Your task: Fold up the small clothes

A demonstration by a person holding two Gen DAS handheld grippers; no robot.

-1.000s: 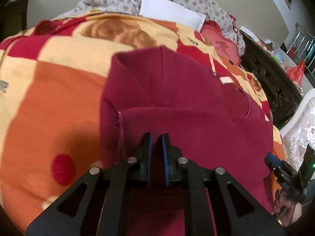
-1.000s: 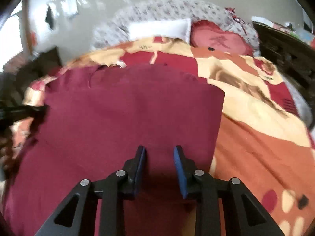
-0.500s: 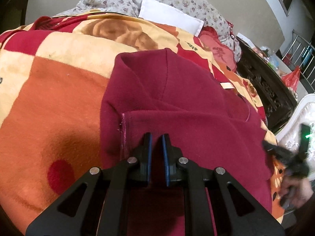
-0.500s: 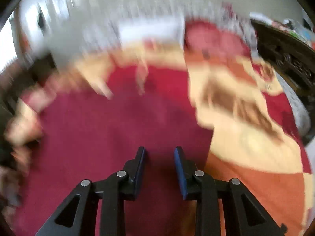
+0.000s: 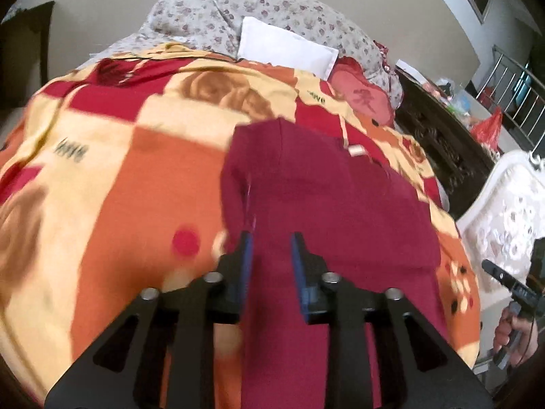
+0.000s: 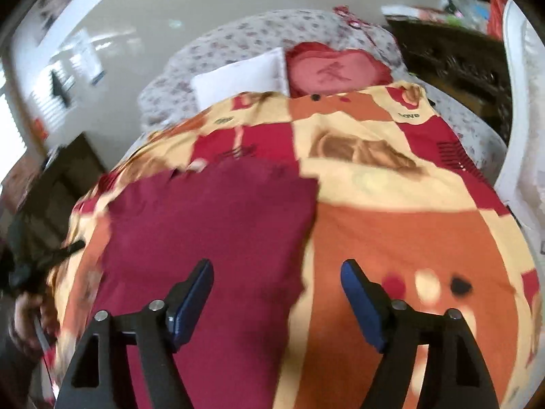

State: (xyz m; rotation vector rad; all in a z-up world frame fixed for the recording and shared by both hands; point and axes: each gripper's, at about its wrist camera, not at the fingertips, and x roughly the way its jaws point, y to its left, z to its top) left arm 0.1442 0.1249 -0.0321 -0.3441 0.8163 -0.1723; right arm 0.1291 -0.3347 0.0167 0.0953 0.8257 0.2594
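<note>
A dark red garment point(image 5: 323, 197) lies flat on the orange, red and yellow blanket point(image 5: 119, 177). My left gripper point(image 5: 270, 238) hovers over the garment's near left part, its jaws apart with nothing between them. In the right wrist view the garment point(image 6: 211, 231) fills the left half, its right edge running down between the fingers. My right gripper point(image 6: 276, 267) is wide open above that edge, holding nothing. The right gripper also shows at the far right of the left wrist view point(image 5: 511, 283).
White pillow point(image 5: 286, 47), red pillow point(image 5: 361, 95) and floral quilt point(image 5: 272, 10) at the bed's head. Dark carved furniture point(image 5: 442, 146) and a white chair point(image 5: 507, 211) stand to the right. A dark cabinet point(image 6: 61, 184) stands on the left.
Both grippers have opened and let go of the garment, the right one widely. Both have pulled back and up, so the garment looks farther away and lies flat.
</note>
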